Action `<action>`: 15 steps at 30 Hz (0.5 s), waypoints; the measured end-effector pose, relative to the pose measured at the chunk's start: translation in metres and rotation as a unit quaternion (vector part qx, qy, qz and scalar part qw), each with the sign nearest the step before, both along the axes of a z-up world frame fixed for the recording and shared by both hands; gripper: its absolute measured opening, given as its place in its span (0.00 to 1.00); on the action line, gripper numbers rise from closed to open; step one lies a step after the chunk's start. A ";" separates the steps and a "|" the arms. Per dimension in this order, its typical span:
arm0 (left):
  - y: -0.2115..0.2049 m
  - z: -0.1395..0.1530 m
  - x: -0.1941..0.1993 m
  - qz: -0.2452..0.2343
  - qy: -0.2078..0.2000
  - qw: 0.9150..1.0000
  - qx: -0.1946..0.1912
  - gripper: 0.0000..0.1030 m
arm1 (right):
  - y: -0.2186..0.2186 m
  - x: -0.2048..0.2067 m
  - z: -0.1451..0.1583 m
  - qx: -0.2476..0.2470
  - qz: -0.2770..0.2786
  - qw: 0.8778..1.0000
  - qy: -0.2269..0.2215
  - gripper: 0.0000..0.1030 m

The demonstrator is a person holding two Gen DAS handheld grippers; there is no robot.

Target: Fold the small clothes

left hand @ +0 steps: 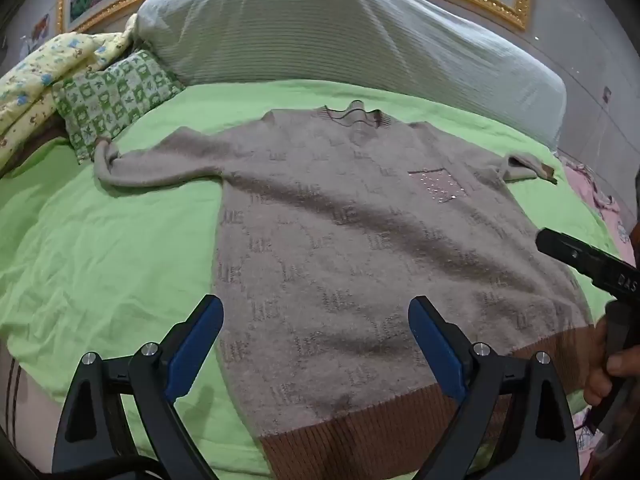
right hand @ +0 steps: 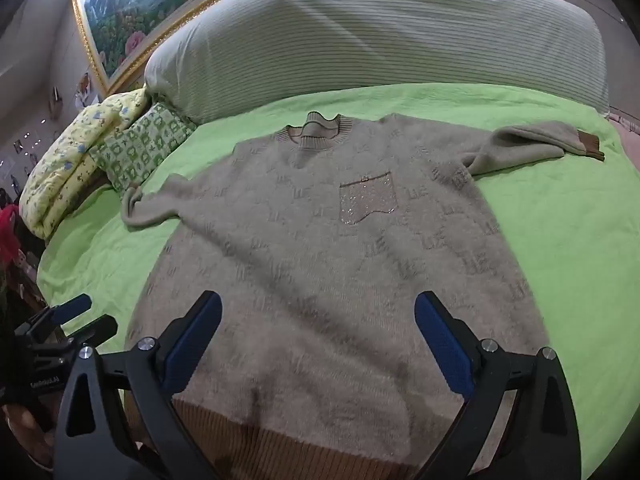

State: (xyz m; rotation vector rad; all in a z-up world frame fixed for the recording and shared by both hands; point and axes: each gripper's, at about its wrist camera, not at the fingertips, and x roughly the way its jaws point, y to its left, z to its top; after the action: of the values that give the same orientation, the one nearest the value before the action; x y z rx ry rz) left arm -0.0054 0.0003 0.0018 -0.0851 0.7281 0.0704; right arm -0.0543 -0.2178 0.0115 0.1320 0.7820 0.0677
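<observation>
A beige knitted sweater (left hand: 360, 240) lies face up and spread flat on the green bedsheet (left hand: 100, 248), its neckline toward the striped bolster (left hand: 340, 32) at the head of the bed and its brown ribbed hem (left hand: 360, 432) nearest the cameras. Both sleeves are folded back on themselves, one ending just beside a green checked pillow (left hand: 116, 96), the other, with its brown cuff (right hand: 588, 146), lying out on the sheet at the opposite side. A sparkly chest pocket (right hand: 366, 198) sits below the collar. The left gripper (left hand: 316, 344) hovers over the hem area with its blue-padded fingers (left hand: 196, 344) spread wide, nothing between them. The right gripper (right hand: 318, 340) likewise hangs above the lower body of the sweater, jaws wide apart and empty. A yellow flowered quilt (right hand: 68, 176) is bundled behind the checked pillow
</observation>
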 end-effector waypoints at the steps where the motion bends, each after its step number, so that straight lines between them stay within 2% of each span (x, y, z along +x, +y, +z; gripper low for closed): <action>1: 0.000 0.001 -0.003 0.003 -0.003 1.000 0.003 0.92 | 0.001 0.001 0.000 0.002 -0.001 1.000 -0.001 0.94; 5: -0.017 -0.003 -0.005 0.001 0.016 1.000 0.023 0.92 | 0.003 -0.007 -0.002 0.011 0.001 1.000 -0.007 0.94; 7: -0.007 -0.009 0.001 -0.006 0.030 0.999 -0.008 0.92 | 0.004 -0.013 -0.004 0.013 -0.003 1.000 -0.003 0.94; 12: -0.008 -0.008 0.007 -0.017 0.036 0.999 -0.015 0.92 | -0.007 -0.011 -0.008 0.042 -0.013 0.999 0.007 0.94; 15: -0.008 -0.006 0.006 -0.018 0.032 0.999 -0.020 0.92 | -0.007 -0.010 -0.007 0.042 -0.015 0.999 0.008 0.94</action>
State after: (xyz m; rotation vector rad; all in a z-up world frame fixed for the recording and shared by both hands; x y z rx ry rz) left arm 0.0010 -0.0074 -0.0045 -0.1081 0.7959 0.0236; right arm -0.0645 -0.2248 0.0043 0.2233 0.7925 0.0714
